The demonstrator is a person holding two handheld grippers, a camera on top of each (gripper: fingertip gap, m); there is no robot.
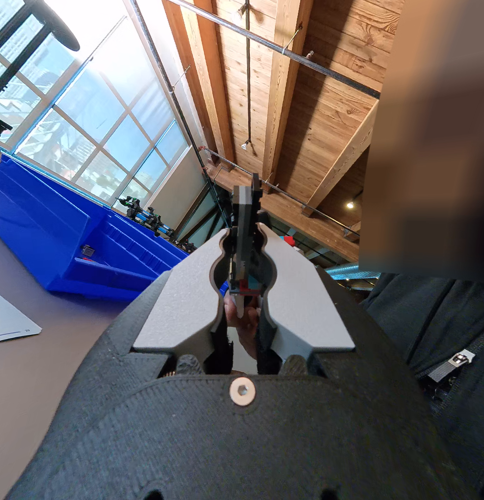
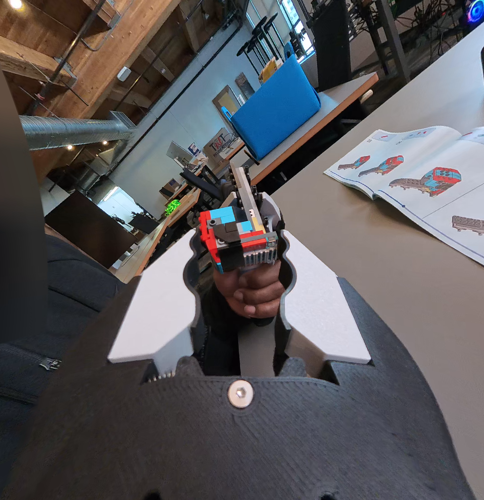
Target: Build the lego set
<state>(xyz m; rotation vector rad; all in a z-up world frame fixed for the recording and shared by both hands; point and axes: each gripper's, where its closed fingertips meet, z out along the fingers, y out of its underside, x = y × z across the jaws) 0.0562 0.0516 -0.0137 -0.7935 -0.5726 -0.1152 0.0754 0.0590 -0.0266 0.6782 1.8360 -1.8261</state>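
Note:
The lego model [image 2: 227,232] is a block of red, light blue, black and grey bricks with a long grey plate running away from it. It is held up in the air above the table. My right gripper [image 2: 237,236] is shut on the coloured block, one finger on each side. In the left wrist view the model [image 1: 242,216] shows edge-on as thin grey and black plates. My left gripper [image 1: 246,230] is shut on it near the fingertips. A hand [image 2: 251,292] shows beyond the model.
The open instruction booklet [image 2: 424,184] lies on the grey table [image 2: 370,284] to the right; its corner also shows in the left wrist view [image 1: 8,322]. A blue parts bin [image 1: 59,230] stands on the table at left. A person's dark jacket [image 1: 424,324] is close behind. Less than 4 cm separates the two grippers' tips.

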